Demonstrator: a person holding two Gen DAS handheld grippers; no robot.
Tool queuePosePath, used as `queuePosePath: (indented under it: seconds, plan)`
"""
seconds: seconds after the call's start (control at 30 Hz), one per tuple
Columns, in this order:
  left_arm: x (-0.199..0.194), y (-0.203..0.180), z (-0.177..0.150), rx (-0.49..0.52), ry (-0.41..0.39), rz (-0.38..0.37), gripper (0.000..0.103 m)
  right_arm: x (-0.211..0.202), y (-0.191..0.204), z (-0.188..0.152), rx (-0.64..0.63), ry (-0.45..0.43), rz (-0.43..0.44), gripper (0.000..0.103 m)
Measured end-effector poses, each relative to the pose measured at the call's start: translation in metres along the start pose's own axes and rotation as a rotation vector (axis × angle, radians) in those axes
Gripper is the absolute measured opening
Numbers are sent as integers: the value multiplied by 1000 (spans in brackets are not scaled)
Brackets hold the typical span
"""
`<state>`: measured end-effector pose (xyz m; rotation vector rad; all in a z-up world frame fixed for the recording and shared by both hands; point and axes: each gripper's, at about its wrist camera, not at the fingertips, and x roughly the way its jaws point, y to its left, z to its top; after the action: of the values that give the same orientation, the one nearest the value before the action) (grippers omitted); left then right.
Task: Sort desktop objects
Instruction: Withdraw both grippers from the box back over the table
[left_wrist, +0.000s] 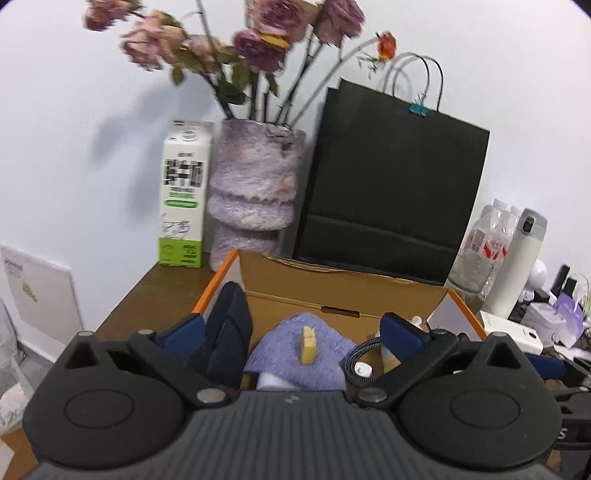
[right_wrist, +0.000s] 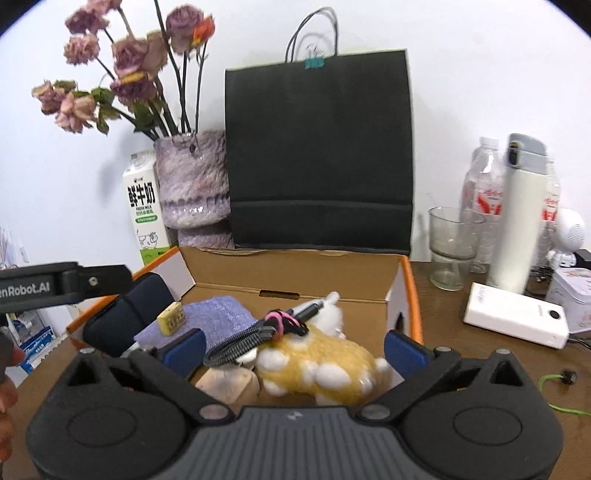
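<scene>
The cardboard box (right_wrist: 295, 273) on the worktop (right_wrist: 461, 369) holds a purple cloth (right_wrist: 218, 314), yellow eraser (right_wrist: 170, 317) and braided cable (right_wrist: 236, 341). Only the right wrist view shows the plush toy (right_wrist: 321, 365). Both left tongs (left_wrist: 291, 332) and right tongs (right_wrist: 293, 347) gape wide, empty. The milk carton (right_wrist: 144, 206) reads "FRESH MILK".

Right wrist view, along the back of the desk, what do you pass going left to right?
Milk carton → purple vase of dried roses → black paper bag → clear glass → water bottle → white thermos.
</scene>
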<state>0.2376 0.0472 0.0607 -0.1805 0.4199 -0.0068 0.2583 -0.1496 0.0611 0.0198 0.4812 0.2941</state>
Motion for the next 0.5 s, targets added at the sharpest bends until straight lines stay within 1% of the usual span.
queuePosePath:
  seconds: [0.17,0.33,0.4,0.5]
  plan:
    - [-25,3,-19,-8,12,-9,103,-27,-7,-19,-1,11,-7,103]
    - [-49,1,-42,11,48,-9,103,-48,-6,-43,-20,53,-10,103]
    - [-59,2,-54,-1,58,-10,103,-55,-3,-53,-41,71,-13,103]
    - [-71,-1,-69,-6,84,-31,103,-67,-1,-68,-43,91,-13,103]
